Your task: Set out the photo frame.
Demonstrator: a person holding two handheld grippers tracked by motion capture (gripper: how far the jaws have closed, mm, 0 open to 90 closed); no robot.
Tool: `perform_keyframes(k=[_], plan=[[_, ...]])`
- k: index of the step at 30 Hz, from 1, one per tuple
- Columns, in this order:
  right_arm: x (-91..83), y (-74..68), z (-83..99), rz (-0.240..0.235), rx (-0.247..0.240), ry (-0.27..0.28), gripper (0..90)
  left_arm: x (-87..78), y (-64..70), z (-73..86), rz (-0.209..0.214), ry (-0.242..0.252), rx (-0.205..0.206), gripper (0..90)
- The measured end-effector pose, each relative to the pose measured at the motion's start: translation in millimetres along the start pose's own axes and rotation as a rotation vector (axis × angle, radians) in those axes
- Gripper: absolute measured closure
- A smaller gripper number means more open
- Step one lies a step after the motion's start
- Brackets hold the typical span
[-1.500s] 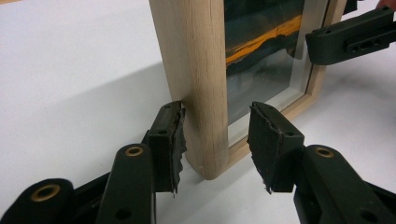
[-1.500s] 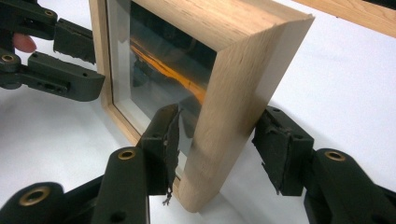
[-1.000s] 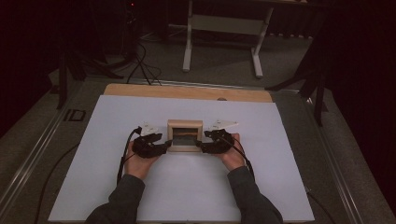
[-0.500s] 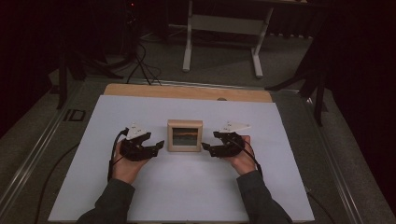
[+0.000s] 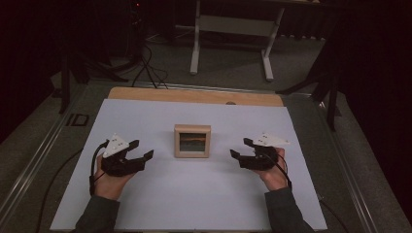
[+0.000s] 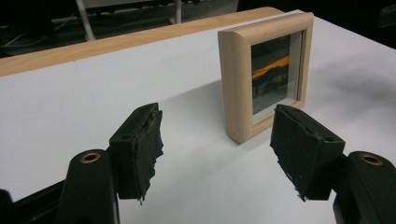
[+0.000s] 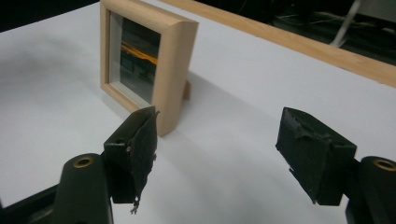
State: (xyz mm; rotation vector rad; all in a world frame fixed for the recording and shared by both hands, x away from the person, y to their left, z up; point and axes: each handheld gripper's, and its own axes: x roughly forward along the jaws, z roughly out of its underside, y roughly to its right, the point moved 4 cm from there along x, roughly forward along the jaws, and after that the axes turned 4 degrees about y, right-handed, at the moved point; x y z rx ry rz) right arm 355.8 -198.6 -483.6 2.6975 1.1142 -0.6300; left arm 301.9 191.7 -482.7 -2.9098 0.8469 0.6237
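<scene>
Picture frame point(image 5: 193, 141) upright at centre of the high view, on the white table point(image 5: 194, 194).

Left gripper point(image 5: 141, 151) at lower left, right gripper point(image 5: 240, 148) at lower right, each held in a hand, both apart from the frame, jaws spread wide, pinching nothing. In the left gripper view, frame at upper right; in the right gripper view, at upper left.

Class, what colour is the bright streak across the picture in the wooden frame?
Orange, across a dark picture; clearest in the left gripper view.
</scene>
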Motion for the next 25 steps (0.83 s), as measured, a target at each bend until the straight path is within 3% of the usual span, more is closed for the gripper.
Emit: perform_keyframes(k=[13,25], plan=[[-41.4,14.0,25.5,0.103,0.027,0.061,26.8,-36.5,-9.2,14.5,-0.040,0.034,-0.001,32.9],[-68.9,21.0,59.7,0.168,0.066,0.070,25.4,-58.6,-23.8,48.5,-0.099,0.005,-0.016,32.8]])
